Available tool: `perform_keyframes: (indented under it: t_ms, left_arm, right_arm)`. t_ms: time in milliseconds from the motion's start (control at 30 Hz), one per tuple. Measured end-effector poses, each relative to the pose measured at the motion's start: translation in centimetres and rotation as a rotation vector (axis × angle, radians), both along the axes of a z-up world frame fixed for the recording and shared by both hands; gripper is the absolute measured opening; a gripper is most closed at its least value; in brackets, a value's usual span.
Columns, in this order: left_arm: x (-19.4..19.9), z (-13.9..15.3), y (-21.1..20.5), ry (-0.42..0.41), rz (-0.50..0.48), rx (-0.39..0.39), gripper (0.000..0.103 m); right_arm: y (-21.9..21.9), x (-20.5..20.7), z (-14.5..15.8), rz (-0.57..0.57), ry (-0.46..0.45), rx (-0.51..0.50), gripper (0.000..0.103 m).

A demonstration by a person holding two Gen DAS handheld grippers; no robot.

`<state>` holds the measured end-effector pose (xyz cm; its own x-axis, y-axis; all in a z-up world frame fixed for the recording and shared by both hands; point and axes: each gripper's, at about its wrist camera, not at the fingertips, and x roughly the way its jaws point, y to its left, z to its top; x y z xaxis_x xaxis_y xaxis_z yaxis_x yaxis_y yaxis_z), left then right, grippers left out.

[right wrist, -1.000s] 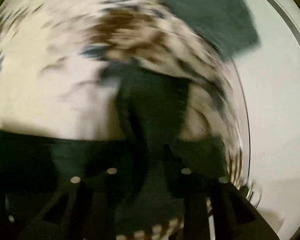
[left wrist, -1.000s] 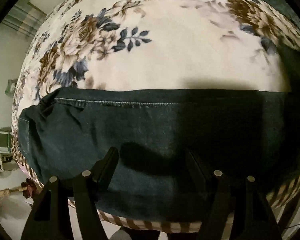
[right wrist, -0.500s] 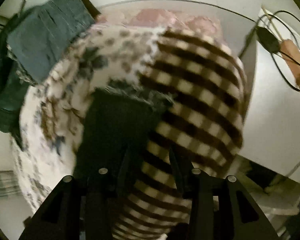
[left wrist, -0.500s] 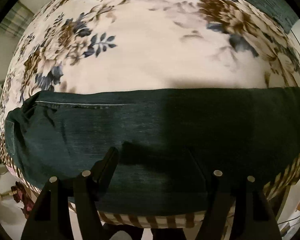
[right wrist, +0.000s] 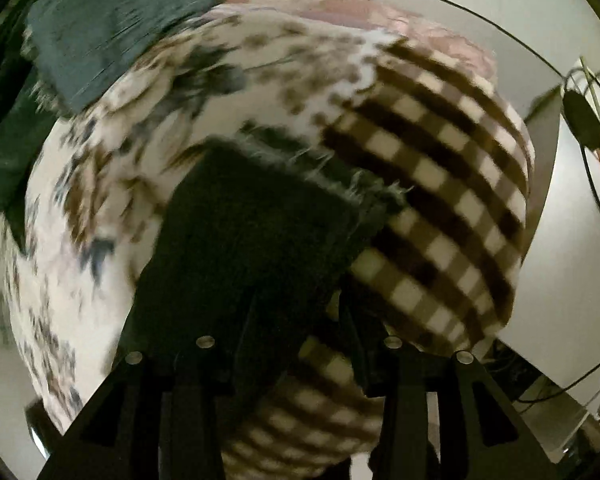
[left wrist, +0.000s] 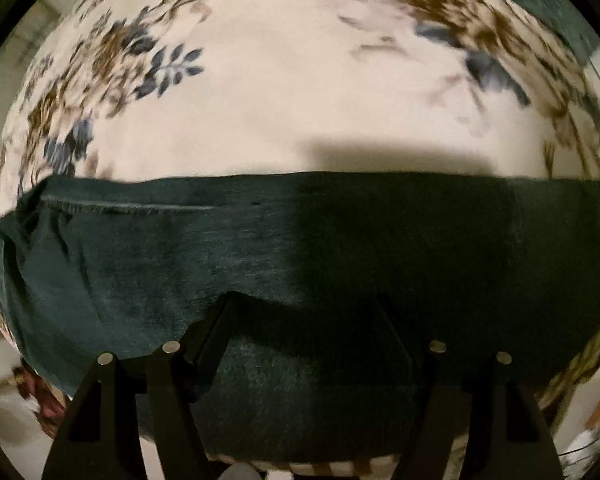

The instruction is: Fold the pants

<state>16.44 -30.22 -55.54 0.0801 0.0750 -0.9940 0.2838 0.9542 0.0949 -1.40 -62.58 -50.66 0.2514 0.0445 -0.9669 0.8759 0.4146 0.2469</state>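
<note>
Since a moment before, both my views had drifted slightly. Dark pants lay across the floral blanket; my left gripper and right gripper hovered spread over them.

We see a bed covered by a cream floral blanket, its checked side hanging over the edge. Dark green pants lie flat across it; folded denim rests at the far end.
</note>
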Motion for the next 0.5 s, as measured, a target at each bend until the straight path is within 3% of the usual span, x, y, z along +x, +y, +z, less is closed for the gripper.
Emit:
perform_keyframes:
  t_ms: [133, 233, 367, 500]
  left_arm:
    - [0.8, 4.0, 4.5, -0.041, 0.095, -0.059, 0.069]
    - [1.5, 6.8, 10.0, -0.094, 0.171, -0.046, 0.069]
    - [3.0, 9.0, 21.0, -0.162, 0.346, 0.042, 0.069]
    - [5.8, 8.3, 33.0, -0.19, 0.556, 0.167, 0.069]
  right_arm:
    - [5.1, 2.6, 3.1, 0.173, -0.055, 0.033, 0.054]
    - [10.9, 6.7, 4.7, 0.34, -0.078, 0.092, 0.057]
    - [22.8, 15.2, 5.3, 0.618, -0.118, 0.215, 0.057]
    - [35.1, 22.5, 3.8, 0.895, -0.088, 0.217, 0.057]
